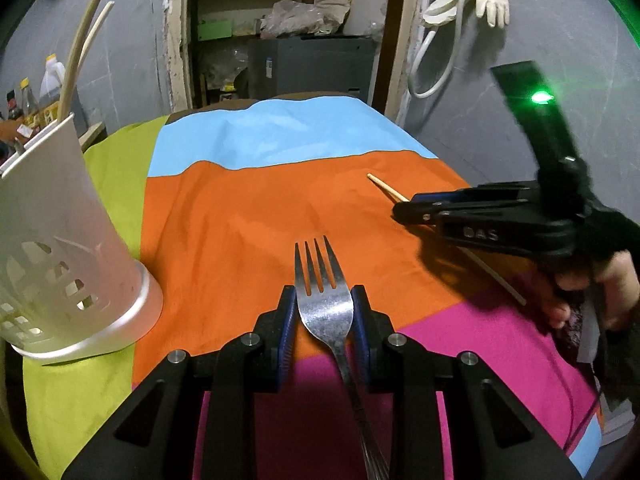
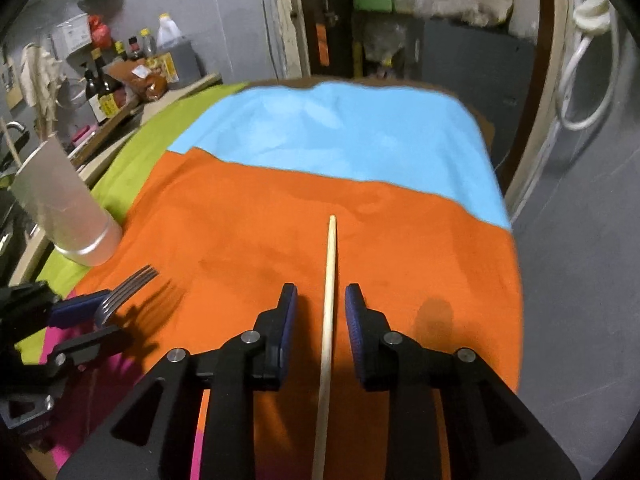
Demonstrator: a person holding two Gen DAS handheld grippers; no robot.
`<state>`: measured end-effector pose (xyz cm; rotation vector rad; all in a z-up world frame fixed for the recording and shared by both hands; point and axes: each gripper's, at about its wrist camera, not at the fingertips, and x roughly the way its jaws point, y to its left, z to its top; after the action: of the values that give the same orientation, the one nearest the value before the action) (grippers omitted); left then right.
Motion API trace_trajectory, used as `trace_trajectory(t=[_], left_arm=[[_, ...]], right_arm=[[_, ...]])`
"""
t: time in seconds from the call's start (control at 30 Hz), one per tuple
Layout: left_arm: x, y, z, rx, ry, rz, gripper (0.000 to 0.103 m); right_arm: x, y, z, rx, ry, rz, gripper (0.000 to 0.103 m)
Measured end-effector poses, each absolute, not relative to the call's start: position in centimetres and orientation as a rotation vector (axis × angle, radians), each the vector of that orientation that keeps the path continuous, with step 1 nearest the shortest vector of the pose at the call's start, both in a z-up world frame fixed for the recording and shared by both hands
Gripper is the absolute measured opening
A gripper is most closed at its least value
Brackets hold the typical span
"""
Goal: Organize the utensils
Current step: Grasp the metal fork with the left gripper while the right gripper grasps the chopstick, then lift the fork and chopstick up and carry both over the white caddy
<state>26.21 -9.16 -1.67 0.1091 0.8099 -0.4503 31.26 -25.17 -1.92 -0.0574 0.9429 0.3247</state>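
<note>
- Fork point(image 1: 326, 312): a metal fork with four tines is being pinched at its neck between the blue ribbed pads of the left gripper point(image 1: 325, 300); the tines are projecting forward over the orange panel, and the handle is running back beneath the black linkage. The same fork point(image 2: 124, 294) is being shown from the side in the right wrist view, raised above its shadow.
- Chopstick point(image 2: 328, 320): a pale, slender wooden stick is lying flat on the orange panel between the spread jaws of the right gripper point(image 2: 322, 300); neither pad is touching it. In the left wrist view the chopstick point(image 1: 384, 186) is partly hidden by the right gripper point(image 1: 416, 210).
- Utensil holder point(image 1: 72, 240): a white plastic cup with rectangular cut-outs is standing near the table's left side on the lime-green strip; two more pale chopsticks point(image 1: 80, 52) are rising from it.
- Tablecloth point(image 1: 248, 208): a soft, slightly creased cloth in orange, light-blue, lime-green and magenta blocks is covering the table; its far edge and right edge are falling away toward the grey floor.
- Open room: the orange and blue panels ahead of both grippers are being left free, and the holder is standing well apart from the chopstick.
- A hand point(image 1: 592, 288) is gripping the right gripper's handle at the picture's right edge.
</note>
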Motion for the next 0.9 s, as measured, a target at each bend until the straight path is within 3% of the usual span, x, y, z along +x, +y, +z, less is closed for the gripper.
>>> trace_trajectory(t=[0.03, 0.07, 0.1, 0.17, 0.37, 0.73, 0.87, 0.9], left_arm=[[26.3, -9.2, -1.7, 0.105, 0.812, -0.449, 0.022], [26.2, -9.0, -1.6, 0.102, 0.812, -0.449, 0.022], [26.2, -8.9, -1.6, 0.099, 0.812, -0.449, 0.022], [26.1, -8.7, -1.5, 0.091, 0.807, -0.451, 0.022], [25.1, -7.9, -0.3, 0.052, 0.719, -0.442, 0.022], [21.9, -5.8, 3.7, 0.002, 0.439, -0.384, 0.02], [21.3, -4.8, 5.5, -0.019, 0.362, -0.36, 0.014], [21.2, -4.6, 6.0, -0.022, 0.348, -0.352, 0.001]], right_arm=[[31.5, -25.4, -2.2, -0.046, 0.959, 0.325, 0.021], [32.0, -25.6, -2.4, -0.026, 0.976, 0.322, 0.01], [32.4, -25.7, -2.4, -0.02, 0.976, 0.309, 0.006], [32.6, -25.8, -2.3, -0.005, 0.976, 0.315, 0.004], [30.6, -25.7, -1.2, -0.007, 0.884, 0.313, 0.003], [23.0, -22.4, 5.2, -0.082, 0.486, 0.282, 0.003], [21.9, -21.0, 7.1, -0.083, 0.409, 0.298, 0.003], [21.6, -20.6, 7.6, -0.083, 0.387, 0.304, 0.003]])
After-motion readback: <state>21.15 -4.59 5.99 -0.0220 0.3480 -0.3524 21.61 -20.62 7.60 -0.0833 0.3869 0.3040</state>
